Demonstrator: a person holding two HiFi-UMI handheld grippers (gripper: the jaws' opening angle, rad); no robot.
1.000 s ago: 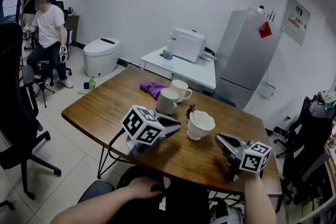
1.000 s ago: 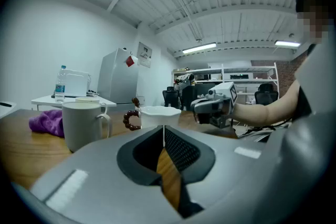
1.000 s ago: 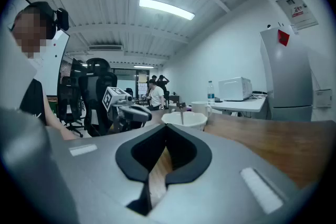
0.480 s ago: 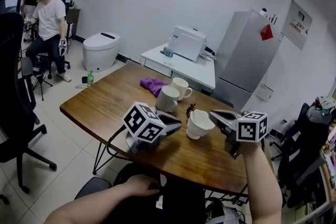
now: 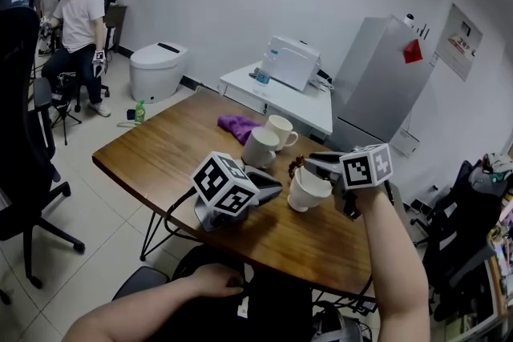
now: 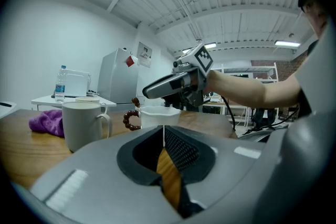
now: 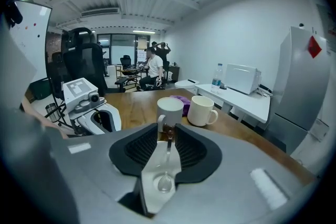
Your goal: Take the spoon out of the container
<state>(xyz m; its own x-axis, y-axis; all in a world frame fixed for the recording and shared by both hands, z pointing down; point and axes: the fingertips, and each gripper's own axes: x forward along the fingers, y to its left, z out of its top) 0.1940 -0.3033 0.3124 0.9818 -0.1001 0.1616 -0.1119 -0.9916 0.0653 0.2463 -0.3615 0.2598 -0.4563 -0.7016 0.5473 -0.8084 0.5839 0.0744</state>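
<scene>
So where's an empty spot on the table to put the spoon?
The bare table left of the left gripper and purple cloth, or the near edge in front of the white cup. It's crowded around the two mugs.

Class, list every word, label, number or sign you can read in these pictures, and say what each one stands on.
No text can be read in any view.
Wall poster: print with a red mark, too blurred to read.
Red tag on the fridge: no lettering can be made out.
Water bottle label: too small to read.
Marker cubes: black-and-white square patterns only, no letters.
</scene>
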